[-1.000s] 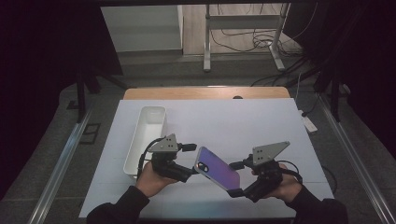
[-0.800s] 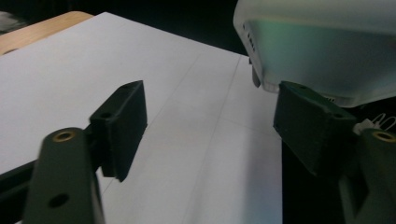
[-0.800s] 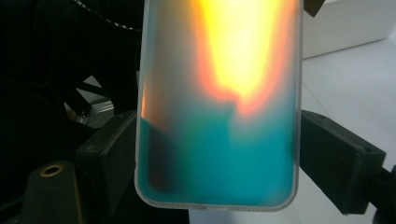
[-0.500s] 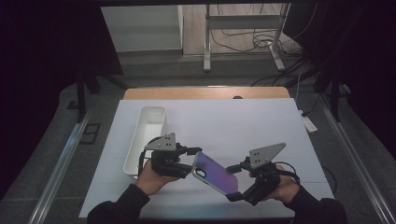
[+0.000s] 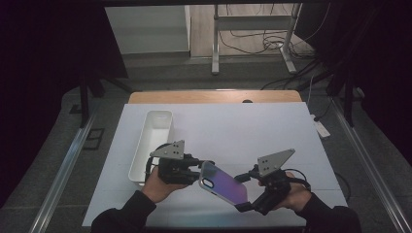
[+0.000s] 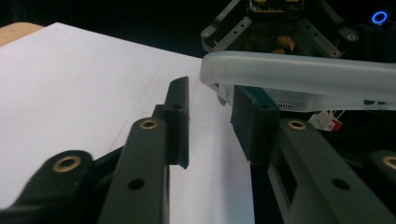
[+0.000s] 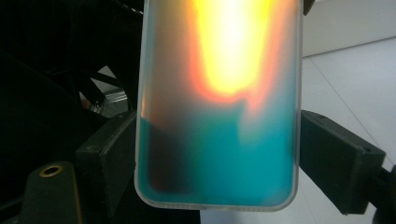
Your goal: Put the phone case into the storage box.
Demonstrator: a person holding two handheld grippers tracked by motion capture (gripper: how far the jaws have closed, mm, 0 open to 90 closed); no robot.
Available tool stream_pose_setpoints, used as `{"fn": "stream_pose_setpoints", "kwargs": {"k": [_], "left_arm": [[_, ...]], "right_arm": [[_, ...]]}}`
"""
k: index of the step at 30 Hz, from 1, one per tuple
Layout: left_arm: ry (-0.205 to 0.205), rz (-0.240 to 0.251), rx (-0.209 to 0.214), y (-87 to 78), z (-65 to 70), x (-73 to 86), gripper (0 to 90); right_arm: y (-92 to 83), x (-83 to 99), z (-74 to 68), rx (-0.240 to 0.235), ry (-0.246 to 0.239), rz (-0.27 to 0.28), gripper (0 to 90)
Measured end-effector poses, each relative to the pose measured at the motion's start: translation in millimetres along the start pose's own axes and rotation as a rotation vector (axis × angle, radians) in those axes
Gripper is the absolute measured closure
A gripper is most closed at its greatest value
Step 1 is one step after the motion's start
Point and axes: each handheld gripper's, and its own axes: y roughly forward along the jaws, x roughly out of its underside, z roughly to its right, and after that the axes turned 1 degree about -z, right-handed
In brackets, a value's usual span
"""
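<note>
The big white counter (image 5: 243, 131) has a long white bin (image 5: 151, 143) on its left side. Above the counter, the phone case (image 5: 224, 183) hangs in the air between both tools. The right tool (image 5: 244, 191) pinches its two long sides. The left tool (image 5: 201, 168) has just been closing; one pad touches the case's corner, the other stands apart. If it squeezes only the corner, the case could twist and fall. Earlier the left tool was spread wider.

Bright lit table (image 5: 272, 131); dark surroundings; glare close up.
</note>
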Motion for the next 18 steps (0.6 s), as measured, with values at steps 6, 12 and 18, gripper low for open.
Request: {"fn": "stream_pose_setpoints", "kwargs": {"k": [6,12,18], "left_arm": [[0.035,0.001,0.019,0.8,1.3,0.7,75.3],[0.046,0.005,0.042,0.3,0.4,1.2,83.4],[0.037,0.001,0.068,-0.2,-2.1,1.7,87.6]], "right_arm": [[0.3,0.4,0.2,-0.023,0.001,-0.001,17.1],[0.4,0.3,-0.9,-0.038,-0.004,-0.003,17.1],[0.8,0.3,-1.0,-0.045,-0.008,-0.007,17.0]]}}
